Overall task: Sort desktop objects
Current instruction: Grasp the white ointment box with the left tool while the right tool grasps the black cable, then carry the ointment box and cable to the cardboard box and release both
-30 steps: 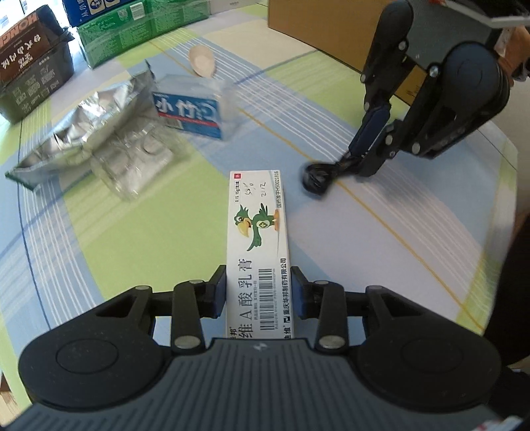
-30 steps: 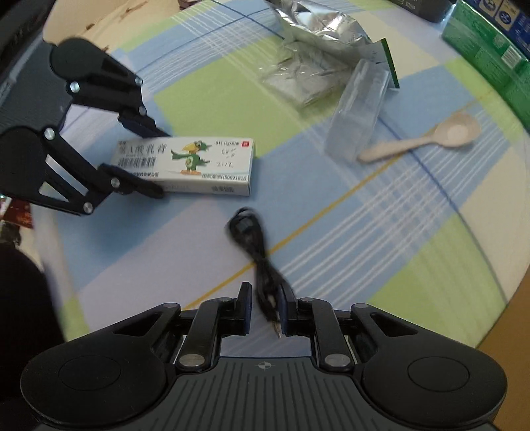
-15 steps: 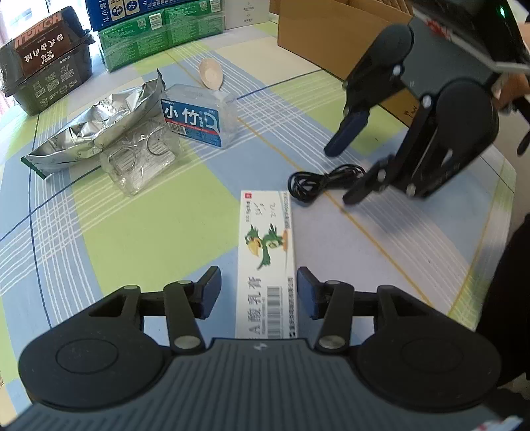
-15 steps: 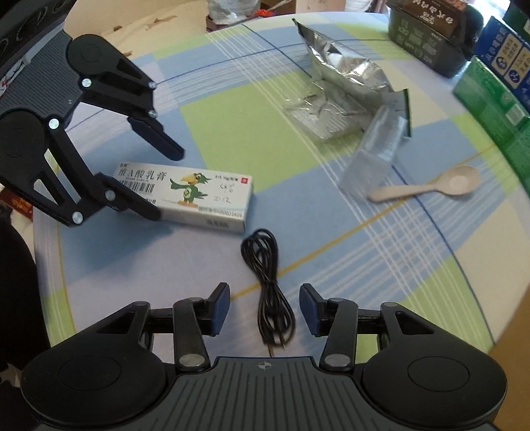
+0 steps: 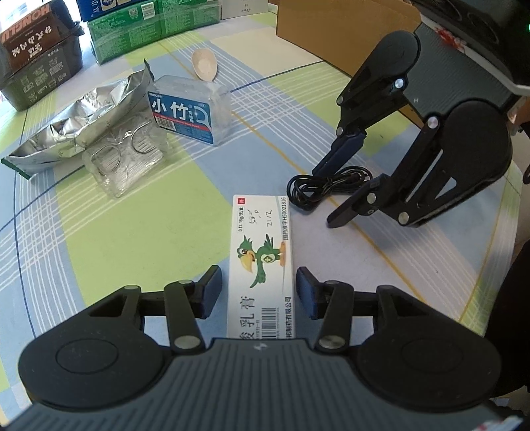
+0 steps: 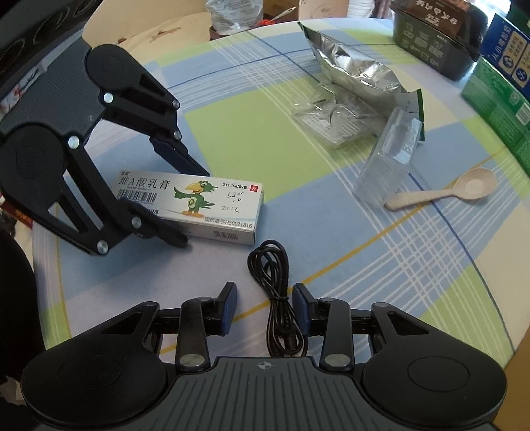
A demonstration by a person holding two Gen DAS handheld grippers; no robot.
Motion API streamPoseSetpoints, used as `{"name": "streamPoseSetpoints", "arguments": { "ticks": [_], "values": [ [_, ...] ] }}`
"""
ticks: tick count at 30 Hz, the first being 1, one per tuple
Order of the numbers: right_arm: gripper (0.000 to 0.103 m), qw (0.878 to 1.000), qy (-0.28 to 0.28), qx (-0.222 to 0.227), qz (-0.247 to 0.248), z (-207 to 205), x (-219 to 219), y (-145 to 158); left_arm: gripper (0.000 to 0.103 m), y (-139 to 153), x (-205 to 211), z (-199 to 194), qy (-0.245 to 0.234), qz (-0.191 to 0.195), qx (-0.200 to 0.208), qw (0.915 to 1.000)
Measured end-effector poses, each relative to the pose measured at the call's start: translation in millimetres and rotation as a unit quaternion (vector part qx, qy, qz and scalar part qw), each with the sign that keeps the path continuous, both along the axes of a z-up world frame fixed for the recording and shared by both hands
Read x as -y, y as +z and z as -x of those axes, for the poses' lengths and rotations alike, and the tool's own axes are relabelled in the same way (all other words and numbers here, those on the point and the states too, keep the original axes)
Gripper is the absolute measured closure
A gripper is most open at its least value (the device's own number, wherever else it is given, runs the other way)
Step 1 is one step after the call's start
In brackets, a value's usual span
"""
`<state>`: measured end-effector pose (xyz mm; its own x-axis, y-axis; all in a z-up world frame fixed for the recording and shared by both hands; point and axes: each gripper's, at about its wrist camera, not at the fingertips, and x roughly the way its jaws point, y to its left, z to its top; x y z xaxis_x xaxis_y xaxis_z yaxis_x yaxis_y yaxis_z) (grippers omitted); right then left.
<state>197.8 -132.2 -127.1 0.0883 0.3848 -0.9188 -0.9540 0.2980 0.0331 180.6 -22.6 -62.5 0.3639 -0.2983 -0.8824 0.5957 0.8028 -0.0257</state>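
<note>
A white ointment box (image 5: 261, 245) with a green bird lies flat on the checked tablecloth. My left gripper (image 5: 258, 275) straddles its near end, open, with a gap at each pad. A coiled black cable (image 6: 270, 262) lies just right of the box (image 6: 198, 202). My right gripper (image 6: 265, 291) stands over the cable's plug end; its jaws are closing with the cable between them, and the pads are clear of it. In the left wrist view the right gripper (image 5: 326, 197) hangs over the cable (image 5: 318, 185). In the right wrist view the left gripper (image 6: 192, 207) brackets the box.
Farther back lie a silver foil bag (image 5: 76, 122), a clear blister pack (image 5: 126, 162), a clear floss box (image 5: 185, 112) with a blue label and a pale spoon (image 5: 203, 64). Green cartons (image 5: 149, 30), a dark box (image 5: 36, 56) and a cardboard box (image 5: 331, 30) line the far edge.
A second ago my left gripper was shut on the ointment box and my right on the cable. Both let go and opened; the right jaws have since narrowed again.
</note>
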Motion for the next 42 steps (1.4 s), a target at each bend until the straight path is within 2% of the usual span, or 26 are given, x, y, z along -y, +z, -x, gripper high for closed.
{"name": "streamPoseSetpoints", "arguments": {
  "ticks": [5,7,13,22,37,42],
  "values": [
    [0.082,1.000,-0.007,0.002,-0.001,1,0,1,0.064,1,3,2,0.003,-0.007,0.002,1.0000],
    [0.092,1.000,-0.007,0.006,0.000,2,1,1,0.070,2,3,2,0.008,-0.007,0.002,0.9999],
    [0.093,1.000,-0.007,0.026,0.004,9,2,0,0.070,2,5,6,0.014,-0.005,0.001,0.9999],
    [0.093,0.998,-0.065,0.017,-0.020,8,19,21,0.070,13,5,12,0.034,-0.006,-0.002,0.9994],
    [0.093,0.988,-0.137,0.037,-0.058,32,53,89,0.070,71,30,31,0.056,-0.014,0.023,0.9981],
    [0.093,0.983,-0.162,0.048,-0.071,40,73,115,0.070,94,45,37,0.068,-0.003,0.030,0.9972]
  ]
}}
